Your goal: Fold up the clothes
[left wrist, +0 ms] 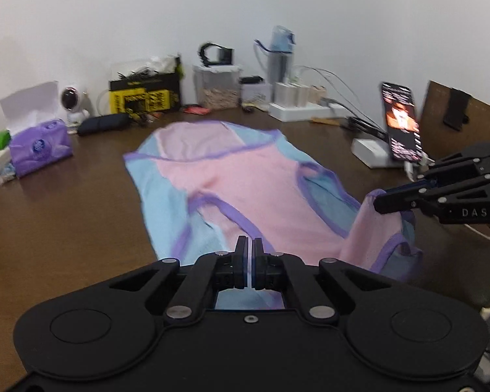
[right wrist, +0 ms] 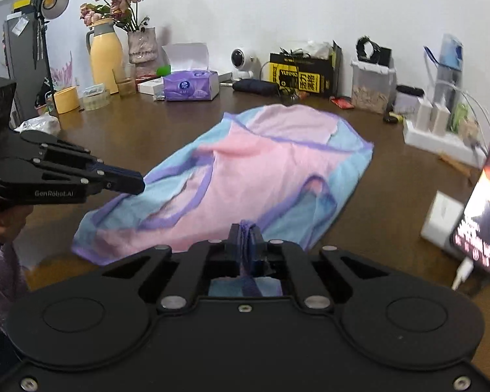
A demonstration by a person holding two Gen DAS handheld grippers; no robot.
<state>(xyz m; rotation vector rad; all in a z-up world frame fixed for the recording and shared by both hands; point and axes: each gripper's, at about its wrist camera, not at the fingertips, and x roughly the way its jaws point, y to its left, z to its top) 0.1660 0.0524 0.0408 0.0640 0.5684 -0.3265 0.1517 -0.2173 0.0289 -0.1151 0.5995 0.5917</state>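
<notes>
A pink and light-blue garment (left wrist: pixel 245 183) with purple trim lay spread across the middle of the brown surface (left wrist: pixel 65 222), filling the centre of both views, its far edge near the clutter along the wall and its near edge under the two tools. The right gripper (right wrist: pixel 246 238) had its jaws closed on a bunched fold of the purple-edged hem; in the left wrist view, at the right of the frame, that same gripper (left wrist: pixel 380 201) held a corner of pink cloth lifted off the surface, the fabric hanging below it. The left gripper (left wrist: pixel 249 254), at the lower centre of its own view, had its jaws drawn almost together with only a thin slit between them, just above the cloth's near edge; whether any fabric was pinched there could not be told. In the right wrist view the left gripper (right wrist: pixel 137 183) came in from the left of the frame over the garment's blue side, a hand (right wrist: pixel 3 222) gripping its handle. Beyond the garment, a purple tissue box (right wrist: pixel 191 86) stood in the upper left part of the surface beside a small white camera (right wrist: pixel 241 60), with a yellow and black box (right wrist: pixel 302 73) further right. A lit phone (left wrist: pixel 401 121) on a stand stood at the right, and a yellow jug (right wrist: pixel 104 54) stood at the upper left below pink flowers (right wrist: pixel 114 0).
</notes>
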